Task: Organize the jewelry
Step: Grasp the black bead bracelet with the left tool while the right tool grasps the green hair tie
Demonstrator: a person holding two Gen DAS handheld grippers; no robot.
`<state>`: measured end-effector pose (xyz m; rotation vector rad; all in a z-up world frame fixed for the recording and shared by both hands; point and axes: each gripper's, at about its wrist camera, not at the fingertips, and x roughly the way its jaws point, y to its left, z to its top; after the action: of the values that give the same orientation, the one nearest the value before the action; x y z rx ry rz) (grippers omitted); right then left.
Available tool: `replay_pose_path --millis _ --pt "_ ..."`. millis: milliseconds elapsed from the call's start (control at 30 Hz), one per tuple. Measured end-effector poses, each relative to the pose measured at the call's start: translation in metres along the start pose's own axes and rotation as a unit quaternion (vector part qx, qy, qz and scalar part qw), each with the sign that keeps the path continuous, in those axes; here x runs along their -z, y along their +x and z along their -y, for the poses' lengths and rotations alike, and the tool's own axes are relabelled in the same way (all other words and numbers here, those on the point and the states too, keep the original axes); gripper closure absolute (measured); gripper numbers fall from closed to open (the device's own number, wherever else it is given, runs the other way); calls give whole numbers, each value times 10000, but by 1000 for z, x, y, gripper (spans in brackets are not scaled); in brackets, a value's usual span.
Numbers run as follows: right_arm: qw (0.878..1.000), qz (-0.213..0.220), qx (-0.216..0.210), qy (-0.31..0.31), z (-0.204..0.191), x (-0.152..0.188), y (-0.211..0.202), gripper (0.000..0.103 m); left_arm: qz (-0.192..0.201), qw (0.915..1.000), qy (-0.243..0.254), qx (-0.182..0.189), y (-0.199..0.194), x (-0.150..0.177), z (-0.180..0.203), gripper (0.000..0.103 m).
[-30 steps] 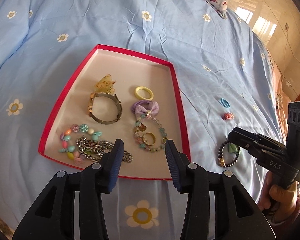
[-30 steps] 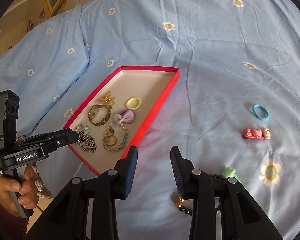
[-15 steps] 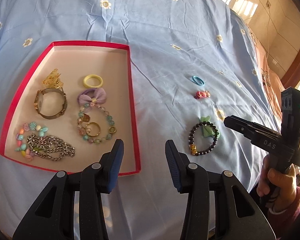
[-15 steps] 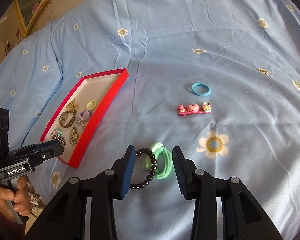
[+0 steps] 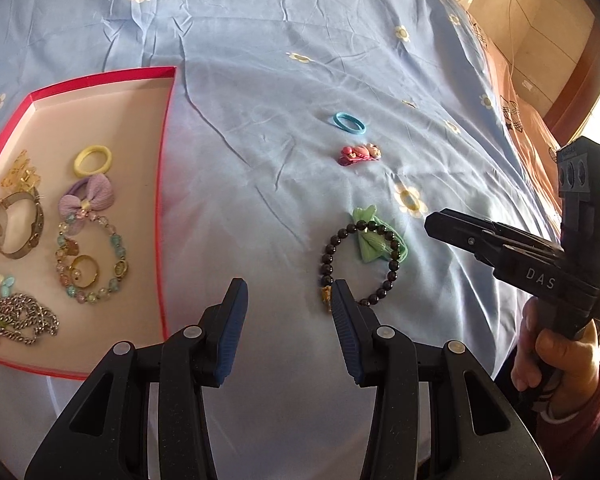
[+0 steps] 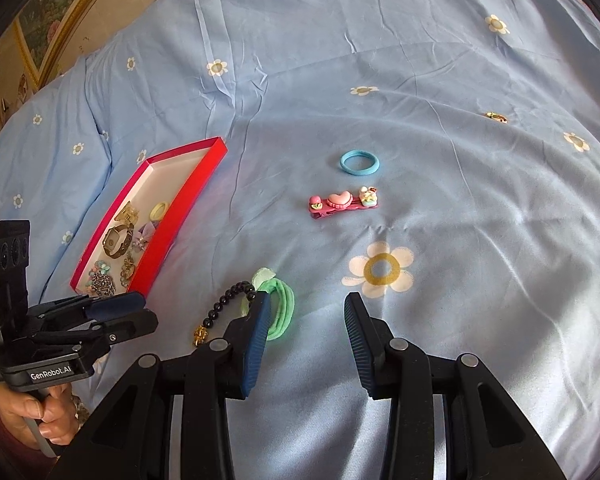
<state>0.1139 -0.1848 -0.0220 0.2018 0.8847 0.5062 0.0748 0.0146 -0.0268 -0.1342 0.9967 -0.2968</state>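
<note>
Two grippers, both sitting part-way open with nothing between the jaws. Starting at the left, the red tray (image 5: 165, 184) sat on the blue bedsheet (image 5: 260, 40), already holding a watch (image 5: 14, 226), a yellow ring (image 5: 93, 160), a purple bow (image 5: 87, 196), a pastel bead bracelet (image 5: 92, 258) and a chain (image 5: 20, 318); its near-left corner ran off the edge of the left wrist view, so you couldn't see everything in there. Your left gripper (image 5: 286, 300) hovered over bare sheet just right of the tray's edge, and its right fingertip covered a bit of the black bead bracelet (image 5: 360, 264), though I couldn't tell if it actually touched. That bracelet lay tangled with a green hair tie (image 5: 370, 240). In the right wrist view your right gripper (image 6: 306, 312) hung just right of that pair, its left finger hiding part of both. Further back, the pink hair clip (image 6: 342, 202) and blue hair tie (image 6: 360, 163) lay well apart from everything, with plenty of open sheet around them. Something small and gold (image 6: 496, 117) sat far right, too tiny to make out.
</note>
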Motion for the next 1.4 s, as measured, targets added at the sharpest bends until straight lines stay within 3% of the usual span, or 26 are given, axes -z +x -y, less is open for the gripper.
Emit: replay_pose_path --millis 233,367,400,433,500,867,933,1033,1400 --pt "10000 12 10 64 5 1 -2 63 -205 9992 339 97 26 -11 19 62" --pt "10000 -7 2 78 5 1 -1 63 -408 9974 594 -27 44 -8 28 62" --pt "10000 -17 -7 70 5 1 0 63 -361 9971 674 -61 44 -7 30 65" --pt "10000 -29 -17 52 4 1 1 63 -337 9966 748 -71 43 -5 31 79" --pt "10000 -53 -49 12 2 1 3 63 -364 9962 792 -24 42 -4 31 96" --pt "9991 -293 -35 -309 -16 5 32 65 -75 9997 198 84 13 2 -2 96" --pt "9987 -306 11 -406 -20 5 36 72 -11 9998 153 95 7 1 -5 96" --pt "9976 -368 55 -580 -27 5 41 96 111 9998 140 113 -2 -2 -4 96" --pt "9983 -139 -70 -557 -32 0 21 99 450 9986 183 202 -31 -9 1 96"
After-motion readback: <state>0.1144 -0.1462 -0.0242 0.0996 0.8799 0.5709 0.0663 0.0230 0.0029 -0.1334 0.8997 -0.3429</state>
